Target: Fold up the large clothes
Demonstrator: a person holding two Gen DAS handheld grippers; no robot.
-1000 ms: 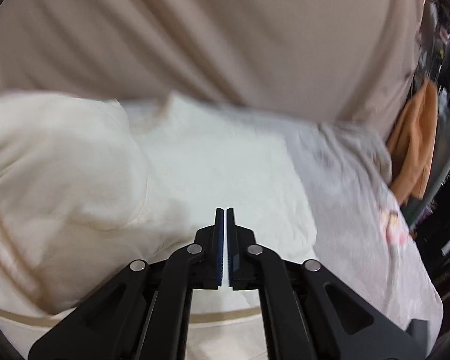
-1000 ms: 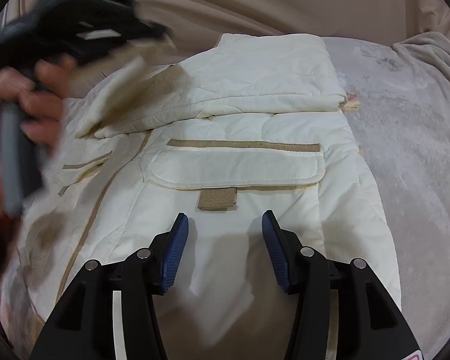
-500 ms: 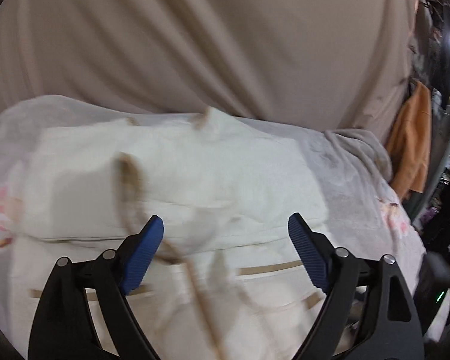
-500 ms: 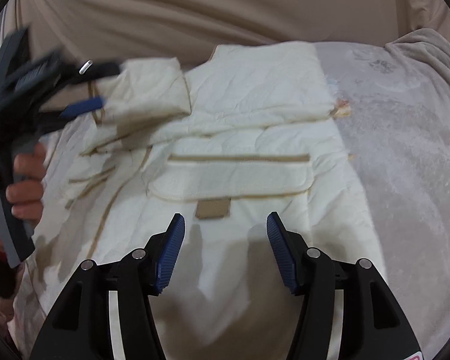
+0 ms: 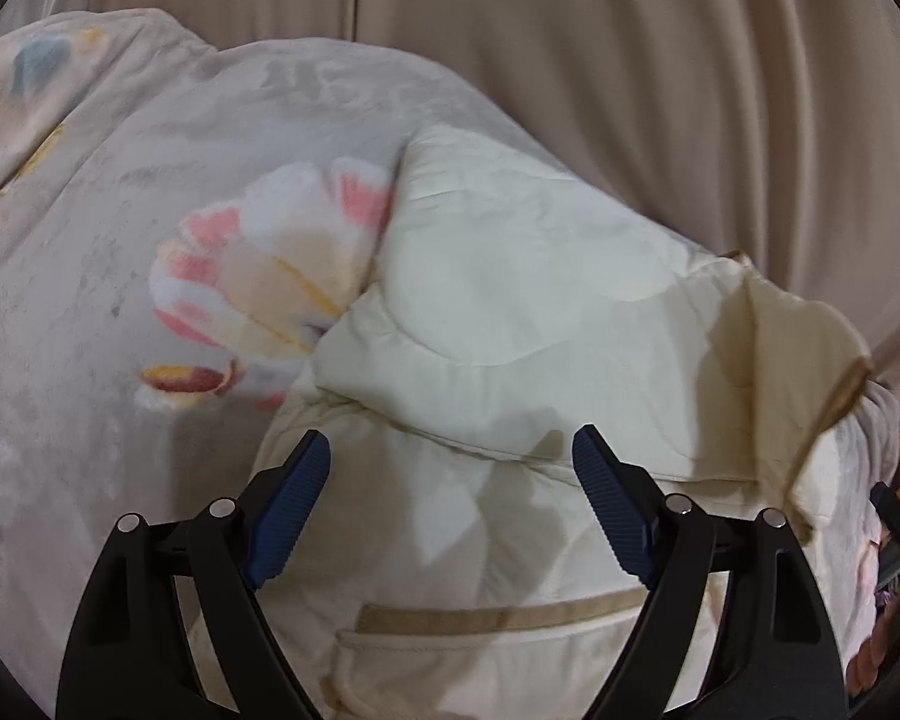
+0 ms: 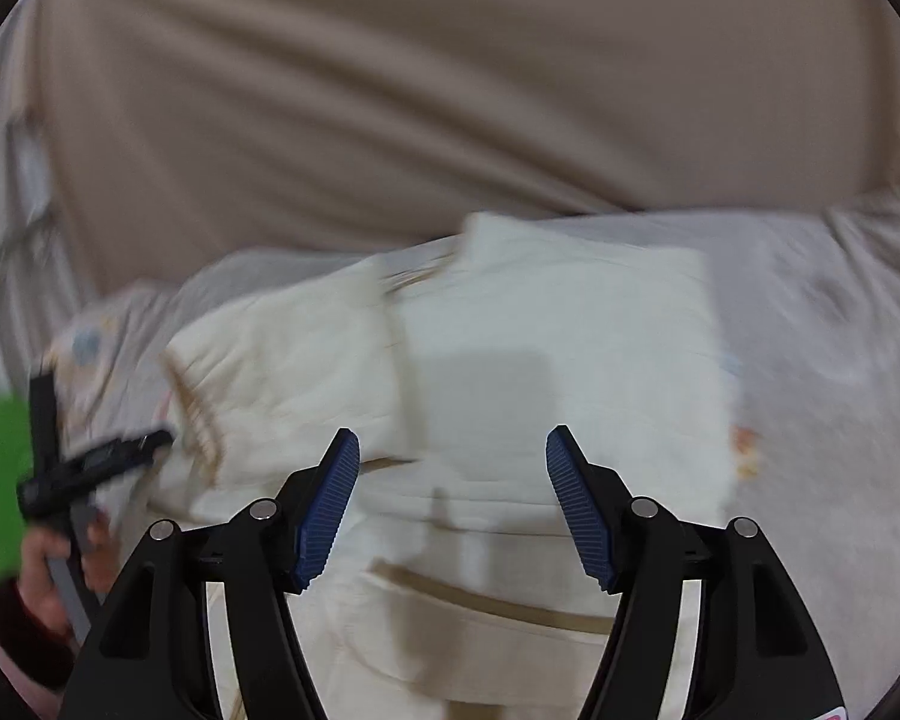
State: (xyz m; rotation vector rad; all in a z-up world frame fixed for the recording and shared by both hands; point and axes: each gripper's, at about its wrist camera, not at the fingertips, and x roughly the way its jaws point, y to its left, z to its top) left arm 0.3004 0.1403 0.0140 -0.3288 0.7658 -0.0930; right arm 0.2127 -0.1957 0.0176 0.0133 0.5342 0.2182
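Note:
A cream quilted jacket (image 5: 540, 324) with tan trim lies partly folded on a bed, its sleeves laid over the body. It also shows in the right wrist view (image 6: 546, 360), blurred. My left gripper (image 5: 450, 480) is open and empty just above the jacket's left edge, near a flap pocket (image 5: 498, 624). My right gripper (image 6: 453, 480) is open and empty above the jacket's lower part, over a tan-trimmed pocket (image 6: 498, 606). The left gripper (image 6: 90, 468) also shows at the left of the right wrist view, held in a hand.
The bed is covered by a pale grey blanket (image 5: 120, 192) with pink flower prints (image 5: 258, 276). A beige curtain (image 5: 630, 60) hangs behind the bed. The blanket shows to the right of the jacket (image 6: 822, 360).
My left gripper let go of the sleeve it held, opened and swung to the jacket's left edge. The sleeve now lies folded over the body. My right gripper stayed open and tilted upward.

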